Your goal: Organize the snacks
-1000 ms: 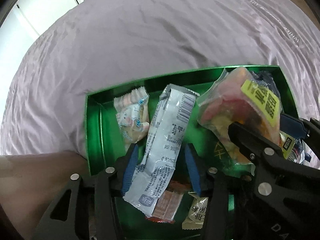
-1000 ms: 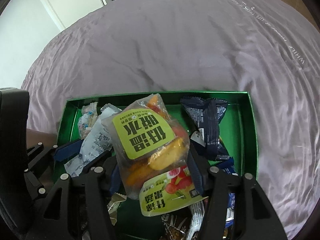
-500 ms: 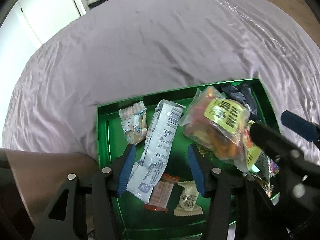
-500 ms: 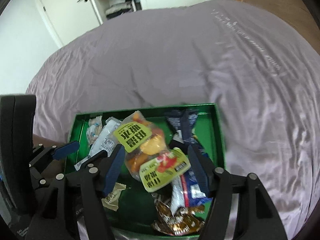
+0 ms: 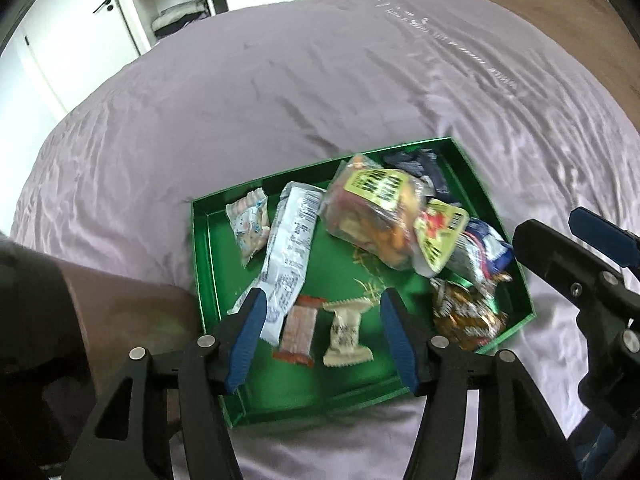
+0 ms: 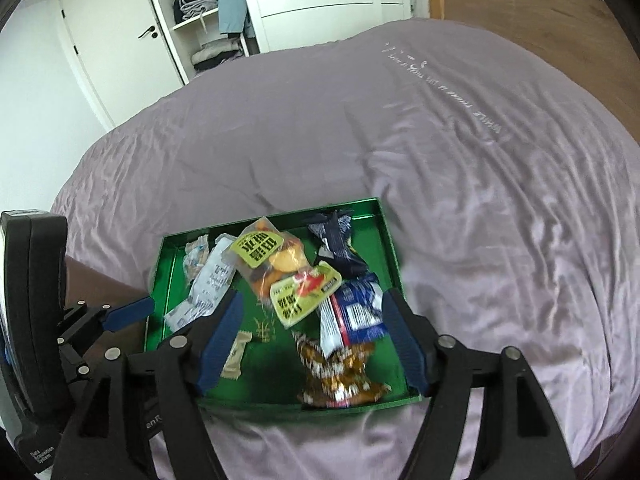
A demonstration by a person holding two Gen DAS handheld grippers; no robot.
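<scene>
A green tray (image 5: 204, 264) (image 6: 160, 280) lies on the bed with several snacks in it. A long white packet (image 5: 294, 240) (image 6: 212, 280) lies on the left and a clear bag with yellow-green labels (image 5: 372, 208) (image 6: 268, 256) in the middle. A dark navy packet (image 6: 336, 240), a blue-white packet (image 6: 356, 308) and a brown-gold packet (image 6: 340, 376) fill the right side. A red-brown bar (image 5: 298, 332) and a cream candy (image 5: 346, 332) lie near the front. My left gripper (image 5: 322, 294) and right gripper (image 6: 313, 294) hover above the tray, jaws opening, pads touching nothing.
The purple bedsheet (image 6: 460, 200) spreads all round the tray. A brown surface (image 5: 132, 320) adjoins the tray's left side. Open wardrobe shelves (image 6: 200, 20) and a white door (image 6: 112, 40) stand beyond the bed. Wood panelling (image 6: 520, 12) is at the far right.
Both grippers have risen and drawn back from the tray. The white packet and the clear bag, earlier between the jaws, now lie in the tray. Both jaws stand wider.
</scene>
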